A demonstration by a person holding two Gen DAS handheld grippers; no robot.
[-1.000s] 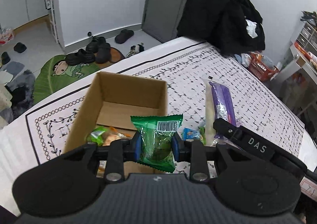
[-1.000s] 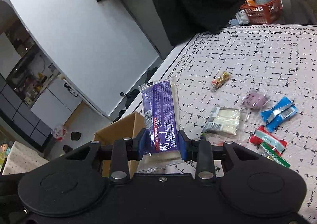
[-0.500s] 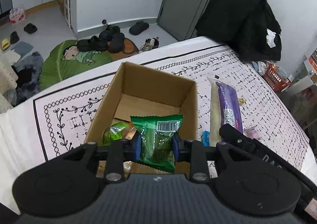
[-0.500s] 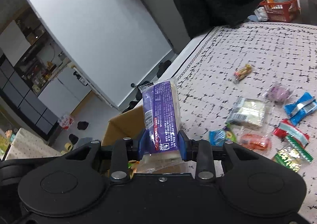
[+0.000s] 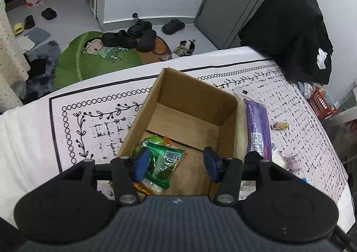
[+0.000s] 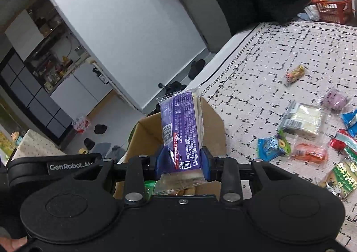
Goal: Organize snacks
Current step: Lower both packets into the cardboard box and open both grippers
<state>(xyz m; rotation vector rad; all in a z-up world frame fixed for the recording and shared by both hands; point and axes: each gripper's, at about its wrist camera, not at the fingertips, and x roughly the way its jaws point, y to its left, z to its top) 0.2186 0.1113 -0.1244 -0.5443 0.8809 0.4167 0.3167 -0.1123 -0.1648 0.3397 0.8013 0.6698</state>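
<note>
The left gripper [image 5: 176, 163] is hovering over the cardboard box [image 5: 189, 104] with its jaws spread wide and holding nothing; the green snack packet [image 5: 164, 163] is lying inside the box at about 7 o'clock, atop other wrappers. The right gripper [image 6: 182, 161] is clamping a purple-wrapped snack bar [image 6: 181, 129] upright, just at the box's right wall. Loose snacks [image 6: 303, 115] are lying scattered on the patterned table [image 6: 279, 55] toward 3 o'clock. By my judgement the drop-off step is under way: next, the right gripper needs shifting over the box opening, then releasing.
</note>
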